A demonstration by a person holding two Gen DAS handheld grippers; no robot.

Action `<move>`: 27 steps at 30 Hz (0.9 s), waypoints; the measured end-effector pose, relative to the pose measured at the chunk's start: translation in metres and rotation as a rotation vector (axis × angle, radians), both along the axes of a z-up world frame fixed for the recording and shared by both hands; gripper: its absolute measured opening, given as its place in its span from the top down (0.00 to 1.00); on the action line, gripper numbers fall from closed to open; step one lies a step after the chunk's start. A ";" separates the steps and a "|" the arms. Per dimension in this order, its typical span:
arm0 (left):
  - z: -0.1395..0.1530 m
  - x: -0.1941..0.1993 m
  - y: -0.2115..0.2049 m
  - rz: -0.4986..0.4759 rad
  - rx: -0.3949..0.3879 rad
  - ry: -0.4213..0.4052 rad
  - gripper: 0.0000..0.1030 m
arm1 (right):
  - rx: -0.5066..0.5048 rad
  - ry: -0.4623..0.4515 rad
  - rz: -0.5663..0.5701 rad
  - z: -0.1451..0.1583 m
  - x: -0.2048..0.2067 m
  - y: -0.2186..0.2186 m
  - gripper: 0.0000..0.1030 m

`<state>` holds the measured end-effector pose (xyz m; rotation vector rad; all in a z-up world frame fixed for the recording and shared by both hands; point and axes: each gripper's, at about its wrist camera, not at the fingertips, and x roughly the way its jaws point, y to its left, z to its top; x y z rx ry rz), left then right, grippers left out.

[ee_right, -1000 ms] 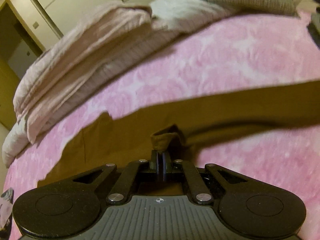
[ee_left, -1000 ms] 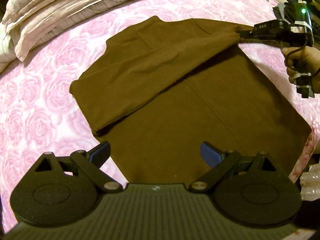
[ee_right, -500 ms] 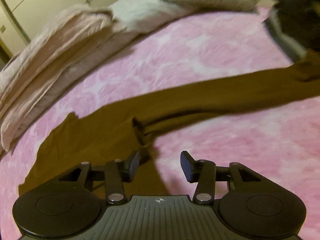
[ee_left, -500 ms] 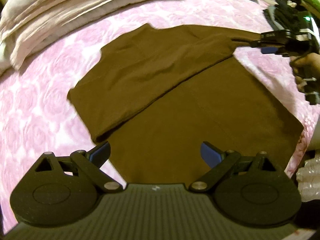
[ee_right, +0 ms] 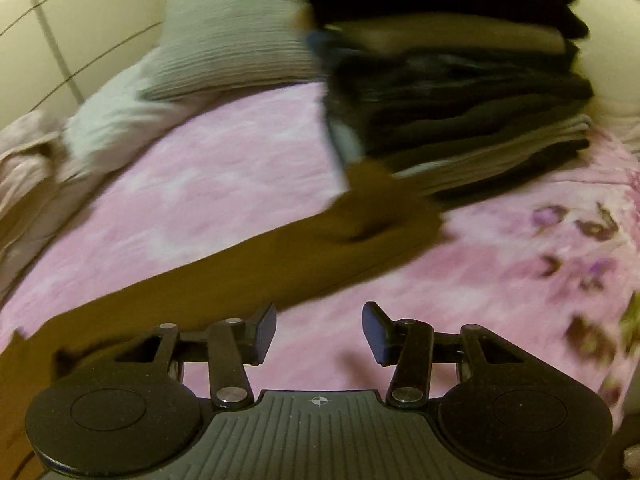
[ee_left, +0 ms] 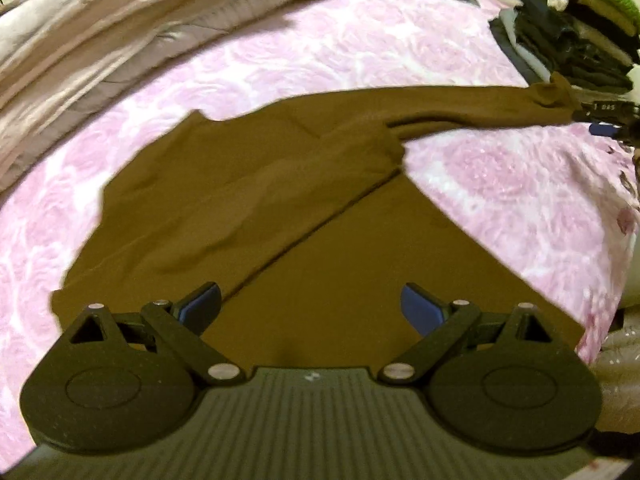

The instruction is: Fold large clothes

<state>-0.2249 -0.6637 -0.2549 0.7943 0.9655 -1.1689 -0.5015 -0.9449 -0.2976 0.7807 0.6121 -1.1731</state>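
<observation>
On the pink rose-patterned bedspread [ee_left: 400, 48] the brown garment [ee_left: 248, 200] lies spread flat in front of me, one side already folded over the body along a diagonal edge. Its long sleeve [ee_left: 460, 108] stretches far right, the cuff ending right by a stack of folded dark clothes [ee_right: 460, 92]. My left gripper [ee_left: 311, 307] hangs over the near hem with its blue-padded jaws spread wide and nothing between them. My right gripper [ee_right: 319, 332] sits low over the bedspread just right of the sleeve, jaws parted and empty; whether its left finger [ee_right: 266, 330] touches the cloth I cannot tell. A grey ribbed pillow [ee_right: 232, 48] and rumpled pale bedding [ee_left: 120, 20] lie along the far side.
</observation>
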 end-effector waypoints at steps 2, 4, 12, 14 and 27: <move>-0.007 -0.024 -0.026 -0.005 0.024 0.018 0.08 | 0.000 0.008 0.000 -0.010 -0.022 -0.027 0.56; -0.014 -0.047 -0.049 -0.038 0.042 0.039 0.08 | 0.007 0.001 -0.009 -0.019 -0.038 -0.047 0.56; -0.016 -0.092 -0.087 -0.124 0.072 0.036 0.08 | 0.014 -0.136 0.003 -0.013 -0.053 -0.075 0.95; -0.013 -0.091 -0.088 -0.113 0.065 0.038 0.08 | -0.012 -0.225 0.024 0.017 -0.044 -0.064 0.95; 0.036 -0.013 0.028 0.034 -0.070 0.036 0.08 | -0.321 -0.623 0.431 0.206 0.192 0.100 0.95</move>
